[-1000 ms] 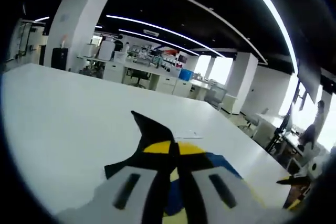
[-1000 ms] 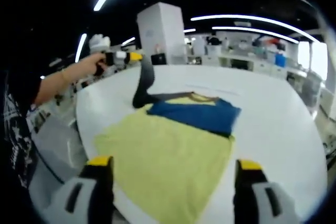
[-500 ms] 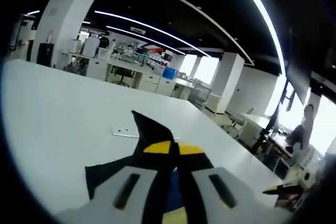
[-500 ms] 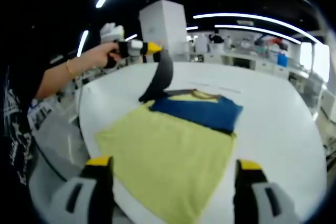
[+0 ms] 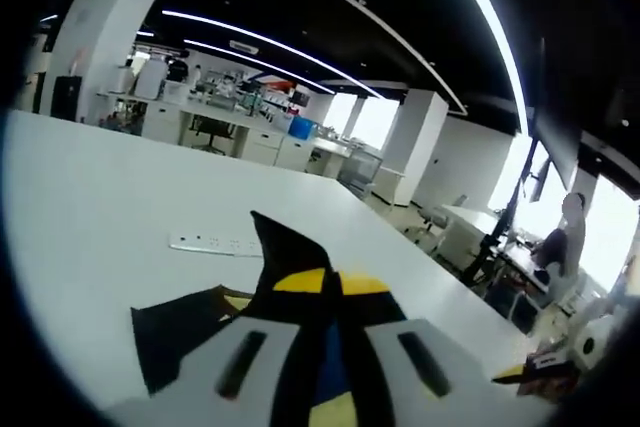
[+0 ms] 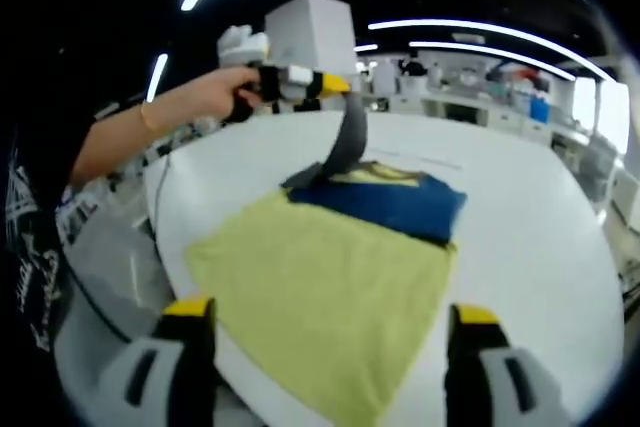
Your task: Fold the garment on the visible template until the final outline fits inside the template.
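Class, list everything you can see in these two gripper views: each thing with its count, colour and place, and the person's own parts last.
Garment: one, yellow body with a blue band and a dark sleeve, spread on the table, sleeve lifted.
White round table: one, under the garment.
White strip: one, flat on the table beyond the garment.
Left gripper: one, yellow-tipped, shut on the sleeve.
Right gripper: one, yellow-tipped, open above the garment's near edge.
Person's hand: one, holding the left gripper.

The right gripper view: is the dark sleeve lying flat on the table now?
No, the left gripper holds the dark sleeve lifted above the yellow and blue garment.
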Available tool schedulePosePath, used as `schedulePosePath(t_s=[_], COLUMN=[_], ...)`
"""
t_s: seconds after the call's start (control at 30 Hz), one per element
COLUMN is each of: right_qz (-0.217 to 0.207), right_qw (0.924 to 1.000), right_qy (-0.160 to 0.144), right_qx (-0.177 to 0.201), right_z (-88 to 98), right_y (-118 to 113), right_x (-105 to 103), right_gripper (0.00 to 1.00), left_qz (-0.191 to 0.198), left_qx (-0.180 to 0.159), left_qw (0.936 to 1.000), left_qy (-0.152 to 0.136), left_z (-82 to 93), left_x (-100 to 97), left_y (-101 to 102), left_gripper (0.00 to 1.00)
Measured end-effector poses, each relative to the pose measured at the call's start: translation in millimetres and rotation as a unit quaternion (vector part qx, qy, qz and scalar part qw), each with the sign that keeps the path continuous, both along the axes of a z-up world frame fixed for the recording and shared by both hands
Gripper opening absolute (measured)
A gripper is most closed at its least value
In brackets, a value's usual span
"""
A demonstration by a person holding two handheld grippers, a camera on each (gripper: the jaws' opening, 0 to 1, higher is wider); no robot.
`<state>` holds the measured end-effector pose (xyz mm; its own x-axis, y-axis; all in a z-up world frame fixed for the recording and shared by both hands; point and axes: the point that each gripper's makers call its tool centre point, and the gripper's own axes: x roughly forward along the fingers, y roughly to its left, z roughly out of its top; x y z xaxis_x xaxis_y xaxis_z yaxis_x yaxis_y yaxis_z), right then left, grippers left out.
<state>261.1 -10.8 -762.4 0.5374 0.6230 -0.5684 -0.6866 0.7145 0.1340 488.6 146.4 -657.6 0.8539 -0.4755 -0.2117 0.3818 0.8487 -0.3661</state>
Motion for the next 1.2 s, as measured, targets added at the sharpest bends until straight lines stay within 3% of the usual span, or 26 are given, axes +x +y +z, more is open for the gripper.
schedulePosePath(t_s=[0.63, 0.87, 1.2], right_qz=[-0.011, -0.021, -0.027], right_qw=[0.9999, 0.9996, 0.9992], right_qy=[0.013, 0.021, 0.028], right_qx=[-0.001, 0.001, 0.004], right_z=[-8.5, -13.7, -17.4], right_y=[-2.7, -7.6, -9.9], right_x=[-2.3, -5.3, -6.2], right_gripper=[0.96, 0.96, 0.96], left_qz=[-0.090, -0.123, -0.149], left_qx=[0.013, 0.029, 0.062], left_qw=[0.9953, 0.9901, 0.9811], left_qy=[0.032, 0.060, 0.107], left_z=[-38.2, -68.4, -119.9], left_x=[-13.2, -24.1, -34.6], left_y=[-79.3, -106.4, -128.9], left_gripper=[0.00, 0.00, 0.00])
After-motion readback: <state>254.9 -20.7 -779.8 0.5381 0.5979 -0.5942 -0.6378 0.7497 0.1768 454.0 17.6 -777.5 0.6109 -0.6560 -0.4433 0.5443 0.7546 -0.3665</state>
